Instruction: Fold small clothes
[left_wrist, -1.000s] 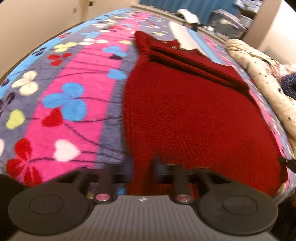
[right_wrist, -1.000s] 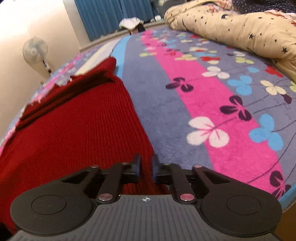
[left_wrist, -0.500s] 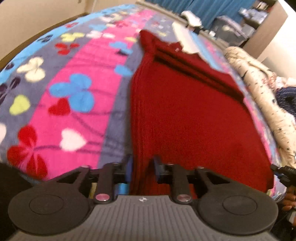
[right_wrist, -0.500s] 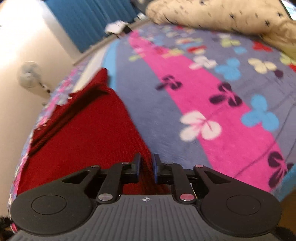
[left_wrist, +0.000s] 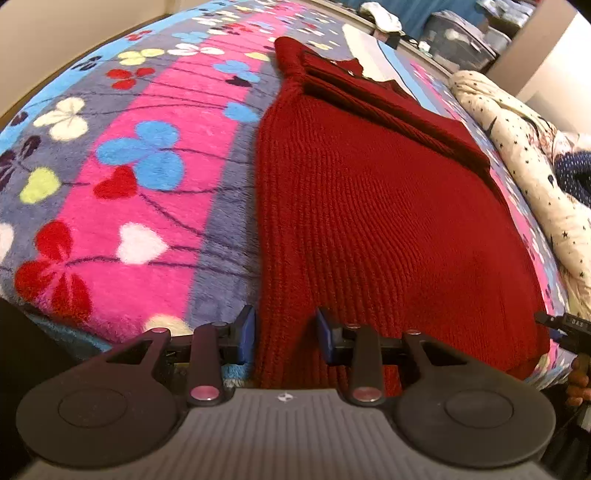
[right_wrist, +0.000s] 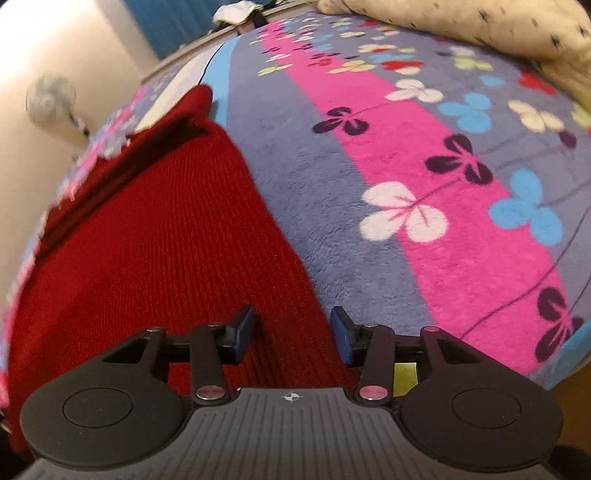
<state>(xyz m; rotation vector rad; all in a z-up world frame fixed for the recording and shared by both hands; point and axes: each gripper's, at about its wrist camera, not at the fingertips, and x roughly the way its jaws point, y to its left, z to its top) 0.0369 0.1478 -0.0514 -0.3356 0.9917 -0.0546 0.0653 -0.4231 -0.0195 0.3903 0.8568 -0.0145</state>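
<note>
Left wrist view has the red knit sweater (left_wrist: 369, 221) filling the middle and right of the frame, lying flat on a fleece blanket (left_wrist: 122, 184) with pink and grey stripes and coloured clover shapes. Its far end, in the upper centre, shows a folded layer lying across it. The sweater's near left corner sits between the blue pads of the left gripper (left_wrist: 284, 332) at bottom centre; the jaws have just been opening and now stand part way apart, the cloth between them with the left pad just beside its edge, no longer pinched. At the far right edge a black tip of the right gripper (left_wrist: 565, 328) pokes in beside the sweater's other near corner. A cream star-print quilt (left_wrist: 535, 173) runs down the right side.

Right wrist view shows the same sweater (right_wrist: 155, 251) in the left half, its right edge running diagonally down to the right gripper (right_wrist: 293, 332) at bottom centre. Those jaws have also just been opening and stand moderately wide, the sweater's edge lying loose between the pads. A standing fan (right_wrist: 51, 99), blurred, is at upper left by the wall.
</note>
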